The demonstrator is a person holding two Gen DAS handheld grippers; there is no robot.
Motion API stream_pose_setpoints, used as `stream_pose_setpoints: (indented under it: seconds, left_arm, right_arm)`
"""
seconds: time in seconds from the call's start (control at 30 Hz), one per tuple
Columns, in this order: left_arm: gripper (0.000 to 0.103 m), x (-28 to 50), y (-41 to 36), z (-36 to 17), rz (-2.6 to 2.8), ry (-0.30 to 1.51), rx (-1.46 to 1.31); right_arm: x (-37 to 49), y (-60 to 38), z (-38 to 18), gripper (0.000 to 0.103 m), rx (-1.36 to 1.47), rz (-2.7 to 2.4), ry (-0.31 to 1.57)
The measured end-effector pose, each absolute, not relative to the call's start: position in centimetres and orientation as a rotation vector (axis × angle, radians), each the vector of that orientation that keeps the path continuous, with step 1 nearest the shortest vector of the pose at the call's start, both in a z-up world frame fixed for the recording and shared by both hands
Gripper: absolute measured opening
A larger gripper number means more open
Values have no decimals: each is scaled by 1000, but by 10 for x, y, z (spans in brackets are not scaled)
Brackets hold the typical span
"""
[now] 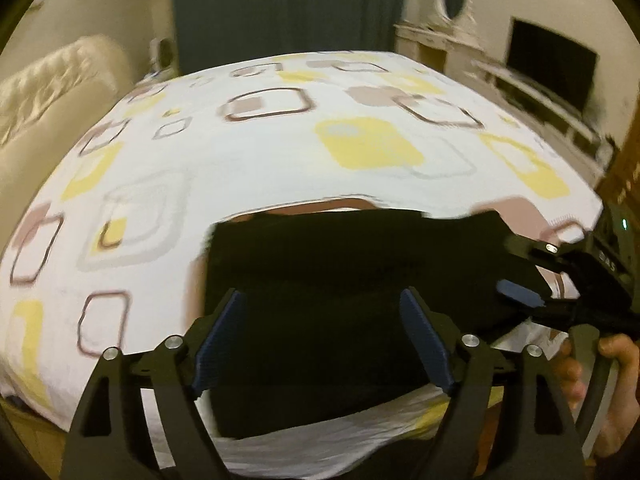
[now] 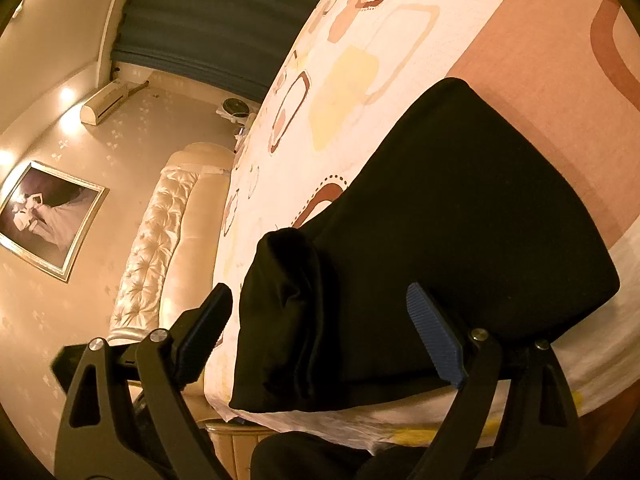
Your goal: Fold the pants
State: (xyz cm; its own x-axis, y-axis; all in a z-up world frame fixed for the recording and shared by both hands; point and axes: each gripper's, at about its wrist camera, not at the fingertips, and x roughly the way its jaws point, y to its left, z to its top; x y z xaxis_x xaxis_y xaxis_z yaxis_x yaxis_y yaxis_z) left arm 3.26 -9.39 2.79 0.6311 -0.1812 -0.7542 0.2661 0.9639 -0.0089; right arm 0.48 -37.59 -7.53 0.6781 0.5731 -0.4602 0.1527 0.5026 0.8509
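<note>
The black pants (image 1: 352,280) lie folded into a compact rectangle near the front edge of the bed; they also show in the right wrist view (image 2: 460,240). My left gripper (image 1: 324,344) is open and empty, its jaws wide apart above the near part of the pants. My right gripper (image 2: 320,336) is open and empty, its jaws spread at the near edge of the folded pants. The right gripper also shows in the left wrist view (image 1: 532,272) at the pants' right end, held by a hand.
The bed sheet (image 1: 280,152) is white with yellow and brown squares. A padded cream headboard (image 2: 160,240) stands at the left. A television (image 1: 552,76) on a low white unit stands at the far right. A dark curtain (image 1: 280,4) hangs behind.
</note>
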Motion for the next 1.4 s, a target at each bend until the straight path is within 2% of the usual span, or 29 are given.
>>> stream_pose_setpoints:
  seconds: [0.2, 0.33, 0.43, 0.77, 0.83, 0.9, 1.03, 1.1, 1.2, 1.27, 1.4]
  left_arm:
    - [82, 48, 10, -6, -183, 930, -13]
    - [82, 54, 51, -38, -165, 998, -111]
    - [82, 63, 56, -49, -174, 1052, -152]
    - [82, 61, 43, -52, -218, 1041, -123]
    - [82, 63, 45, -54, -217, 1047, -132]
    - [82, 64, 47, -56, -213, 1054, -141]
    - [82, 65, 51, -58, -201, 1061, -151]
    - [82, 65, 51, -59, -196, 1065, -154]
    - [82, 65, 52, -60, -196, 1069, -159]
    - [82, 65, 52, -59, -191, 1063, -156]
    - [82, 64, 52, -57, -186, 1052, -149]
  right_arm:
    - [7, -366, -75, 89, 987, 299, 847]
    - [11, -352, -73, 89, 930, 306, 878]
    - [15, -342, -70, 89, 898, 317, 894]
    - [55, -299, -65, 89, 688, 354, 1005]
    - [66, -285, -65, 85, 658, 393, 1040]
    - [73, -276, -70, 72, 668, 424, 1078]
    - [79, -256, -79, 55, 640, 460, 1130]
    - [79, -249, -79, 39, 619, 471, 1139]
    - [77, -241, -75, 22, 564, 470, 1143]
    - [76, -237, -65, 15, 549, 473, 1124]
    - [72, -236, -20, 13, 538, 512, 1029]
